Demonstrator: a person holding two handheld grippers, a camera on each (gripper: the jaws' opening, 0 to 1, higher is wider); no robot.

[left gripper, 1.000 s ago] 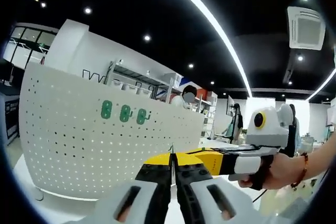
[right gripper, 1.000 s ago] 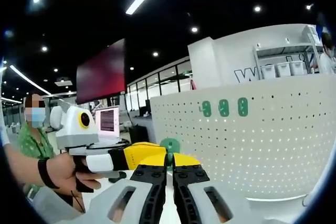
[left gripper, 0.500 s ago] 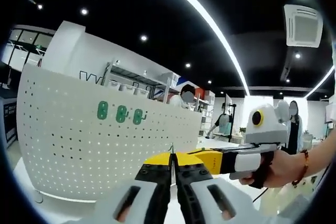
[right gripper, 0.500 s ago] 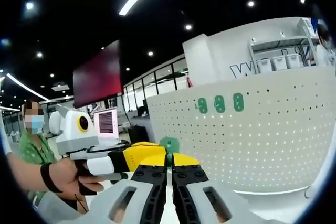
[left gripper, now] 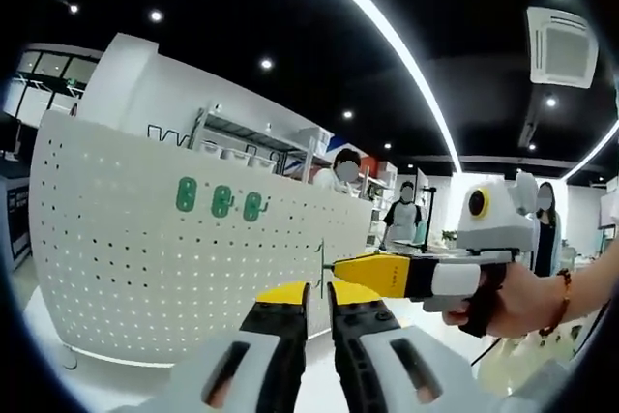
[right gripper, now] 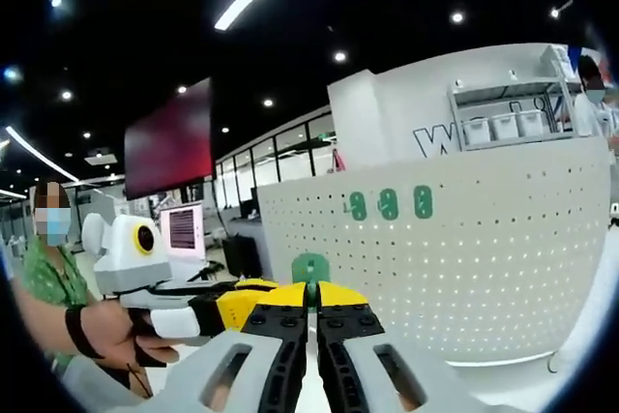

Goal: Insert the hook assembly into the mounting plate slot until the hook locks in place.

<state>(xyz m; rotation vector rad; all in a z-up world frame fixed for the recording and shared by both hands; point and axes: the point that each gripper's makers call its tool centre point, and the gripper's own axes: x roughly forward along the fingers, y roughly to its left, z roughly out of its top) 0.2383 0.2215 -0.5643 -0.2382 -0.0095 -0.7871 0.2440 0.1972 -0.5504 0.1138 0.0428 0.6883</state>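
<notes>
A white perforated mounting plate (left gripper: 126, 278) stands curved ahead, with three green hooks (left gripper: 221, 201) hung in a row on its upper part. In the right gripper view the plate (right gripper: 484, 268) spans the right side, and the same hooks (right gripper: 388, 204) sit near its top. My right gripper (right gripper: 311, 289) is shut on a green hook assembly (right gripper: 310, 268) that sticks up from its yellow tips. In the left gripper view, the right gripper (left gripper: 337, 265) reaches in from the right with the hook (left gripper: 322, 256) seen edge-on. My left gripper (left gripper: 319, 293) is below it, slightly open and holding nothing.
The plate rests on a white table (left gripper: 58, 374). Behind it stand a white wall, shelving with bins (right gripper: 503, 128) and several people (left gripper: 399, 220). A dark screen (right gripper: 169, 142) hangs at the left. A person's hand (left gripper: 508, 302) holds the right gripper.
My left gripper has let go of the hook and its jaws have parted. The right gripper keeps the hook and now sits a little higher than the left one.
</notes>
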